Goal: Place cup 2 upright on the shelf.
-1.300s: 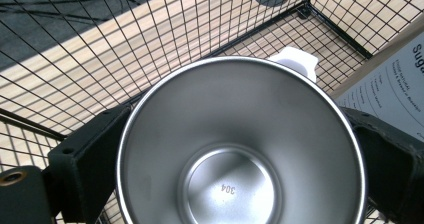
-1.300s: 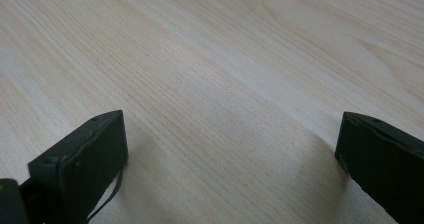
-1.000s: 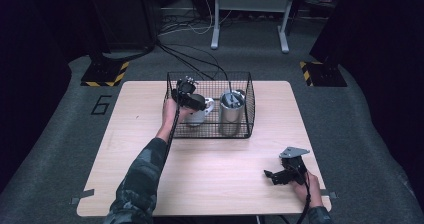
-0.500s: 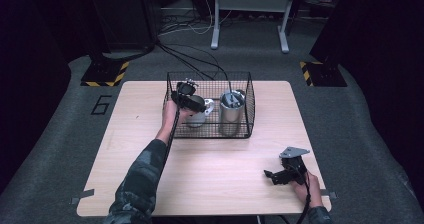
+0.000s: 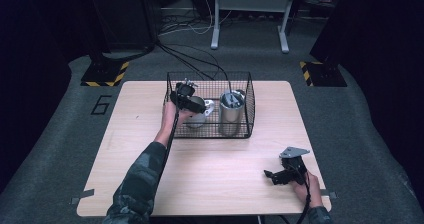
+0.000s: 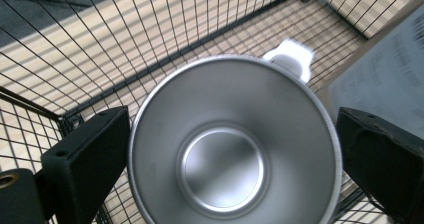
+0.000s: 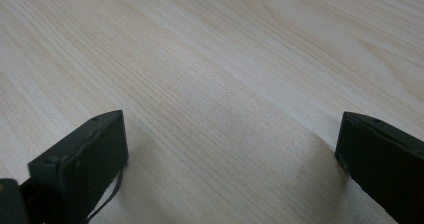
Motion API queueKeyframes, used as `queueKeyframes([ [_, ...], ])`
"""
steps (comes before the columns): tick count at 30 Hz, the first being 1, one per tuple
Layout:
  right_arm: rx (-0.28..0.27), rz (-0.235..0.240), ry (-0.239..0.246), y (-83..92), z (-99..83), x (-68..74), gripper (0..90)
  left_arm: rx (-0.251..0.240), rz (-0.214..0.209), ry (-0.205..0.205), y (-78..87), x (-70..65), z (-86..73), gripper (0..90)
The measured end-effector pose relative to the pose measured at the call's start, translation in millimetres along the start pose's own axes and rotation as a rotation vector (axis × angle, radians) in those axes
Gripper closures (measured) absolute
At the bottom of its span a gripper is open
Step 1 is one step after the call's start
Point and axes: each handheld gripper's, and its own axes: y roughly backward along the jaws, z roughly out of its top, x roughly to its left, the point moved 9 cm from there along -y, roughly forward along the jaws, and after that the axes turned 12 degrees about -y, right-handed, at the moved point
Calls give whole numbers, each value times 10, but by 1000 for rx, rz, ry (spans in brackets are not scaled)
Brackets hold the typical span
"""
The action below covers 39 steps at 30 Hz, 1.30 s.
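A steel mug (image 6: 222, 164) with a white handle (image 6: 292, 59) stands in the left half of a black wire basket (image 5: 210, 75). I look straight down into it in the left gripper view. My left gripper (image 6: 235, 149) hangs over it, open, with one jaw on each side of the rim, close to the rim or just touching. In the high view the left gripper (image 5: 196, 106) is inside the basket above the mug (image 5: 197, 118). My right gripper (image 5: 267, 176) rests low over the table's near right corner, open and holding nothing, with bare wood between its jaws (image 7: 230, 149).
A taller steel canister (image 5: 231, 114) stands in the right half of the basket, right beside the mug (image 6: 385, 84). The basket's wire walls surround the left gripper. The wooden table (image 5: 210, 179) has bare room in front of the basket. Cables run off the far edge.
Almost nothing differs: the left gripper stays over the mug in the basket and the right gripper stays in place on the near right.
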Motion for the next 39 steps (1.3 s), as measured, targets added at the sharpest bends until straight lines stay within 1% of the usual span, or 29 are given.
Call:
queueKeyframes([
  [4, 0, 1, 1, 0, 0, 0, 0, -36, 1, -13, 134, -29, 57, 31],
  [12, 0, 0, -1, 0, 0, 0, 0, -103, -2, -59, 448, -165, 136, 38],
  [14, 1, 0, -1, 1, -1, 0, 0, -116, -1, -77, 531, -203, 136, 40],
  [15, 1, 0, 0, 1, -1, 0, 0, -120, 2, -79, 572, -222, 134, 41],
  [16, 1, 0, -1, 1, -1, 1, 0, -124, 1, -93, 613, -239, 128, 41],
  [18, 0, 0, -1, 0, 0, 1, 0, -137, 6, -101, 695, -276, 112, 44],
  [20, 1, 0, 0, 1, 0, 0, 0, -148, -3, -105, 771, -320, 89, 49],
  [21, 1, 0, -1, 1, -1, 1, 0, -152, 0, -111, 812, -340, 75, 50],
  [25, 1, 0, -1, 1, -1, 1, 0, -165, 11, -138, 958, -425, -1, 52],
  [26, 1, 0, -1, 1, 0, 1, 0, -173, 13, -138, 989, -449, -22, 52],
  [28, 1, 0, -1, 1, -1, 1, 0, -176, 17, -157, 1052, -490, -85, 52],
  [32, 1, 0, -1, 1, -1, 1, 0, -195, 23, -164, 1147, -587, -227, 53],
  [34, 1, 0, -2, 1, -1, 1, 0, -195, 34, -176, 1197, -620, -314, 53],
  [36, 1, 0, -1, 1, -1, 1, 0, -200, 36, -175, 1238, -656, -403, 54],
  [39, 1, 0, -1, 1, -1, 1, 0, -192, 35, -170, 1266, -710, -562, 60],
])
